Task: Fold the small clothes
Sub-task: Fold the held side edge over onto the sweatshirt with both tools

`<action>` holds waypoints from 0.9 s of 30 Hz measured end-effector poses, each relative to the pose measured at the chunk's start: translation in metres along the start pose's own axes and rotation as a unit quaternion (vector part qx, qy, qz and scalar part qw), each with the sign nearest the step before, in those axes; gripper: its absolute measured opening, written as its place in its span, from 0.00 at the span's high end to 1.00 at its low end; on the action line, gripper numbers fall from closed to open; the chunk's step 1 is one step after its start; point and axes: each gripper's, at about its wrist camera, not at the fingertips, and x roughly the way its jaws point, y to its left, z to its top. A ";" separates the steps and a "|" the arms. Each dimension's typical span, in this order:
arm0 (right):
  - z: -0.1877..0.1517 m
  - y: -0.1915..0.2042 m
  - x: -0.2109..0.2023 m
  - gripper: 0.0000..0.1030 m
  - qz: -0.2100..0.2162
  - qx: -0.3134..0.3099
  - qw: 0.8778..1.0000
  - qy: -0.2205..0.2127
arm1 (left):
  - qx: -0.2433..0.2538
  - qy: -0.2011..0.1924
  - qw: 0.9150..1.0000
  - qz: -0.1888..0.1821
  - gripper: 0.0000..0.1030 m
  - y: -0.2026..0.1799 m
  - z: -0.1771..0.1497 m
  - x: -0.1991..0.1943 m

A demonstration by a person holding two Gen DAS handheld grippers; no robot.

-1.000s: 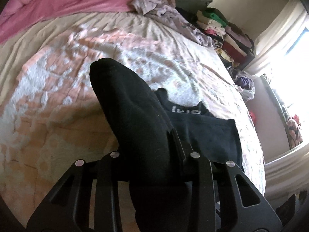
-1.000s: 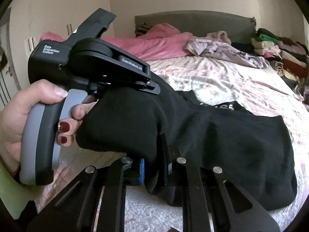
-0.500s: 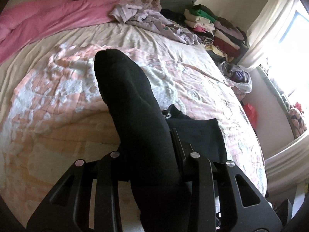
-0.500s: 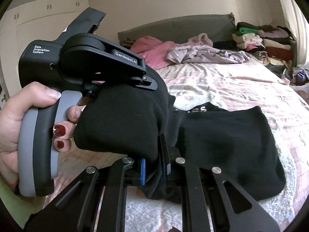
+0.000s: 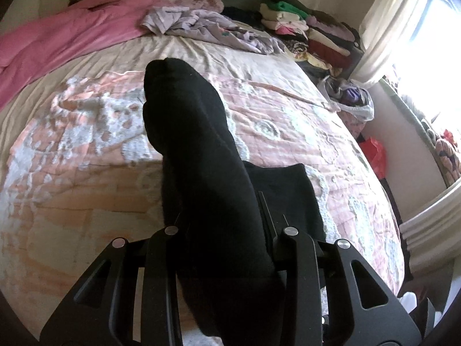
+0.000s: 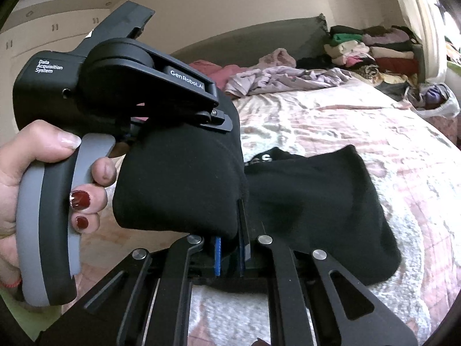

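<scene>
In the left wrist view our left gripper (image 5: 227,230) has its fingers clamped on a black sock (image 5: 198,178), which fills the centre of the frame and rises from the bottom edge to a rounded toe above the middle. The cloth covers the fingertips, so we judge the grip by the sock pinched between the two black finger frames.

In the right wrist view our right gripper (image 6: 230,248) closes its blue-edged fingers (image 6: 217,255) on the same sock (image 6: 184,178) at lower centre. The sock's bunched end sits left of centre, wrapped over the nose of the left gripper (image 6: 121,92), whose grey handle the left hand (image 6: 34,178) grasps at the left edge, nails painted dark red.

To the right of the fingers, a black garment (image 6: 322,204) with white lettering spreads across the bed; we cannot tell whether it touches the sock. It lies on a pink and white patterned bedspread (image 6: 360,127).

Farther out, in the left wrist view, a pink blanket (image 5: 72,31) fills the upper left, crumpled lilac clothing (image 5: 207,26) lies at top centre, and a stack of folded clothes (image 5: 311,31) stands at upper right beside a white curtain (image 5: 386,26).
</scene>
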 end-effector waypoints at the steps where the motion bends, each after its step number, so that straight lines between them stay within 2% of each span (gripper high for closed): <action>1: -0.001 -0.003 -0.001 0.93 -0.001 0.004 1.000 0.001 | 0.002 0.002 1.000 -0.001 0.77 -0.004 -0.001 0.003; 15: -0.013 -0.032 -0.005 0.93 -0.012 0.040 0.999 0.000 | 0.027 0.017 1.000 -0.001 0.77 -0.041 -0.006 0.033; 27: -0.025 -0.058 -0.001 0.93 -0.023 0.079 0.996 0.021 | 0.039 0.043 0.998 -0.005 0.75 -0.061 -0.014 0.070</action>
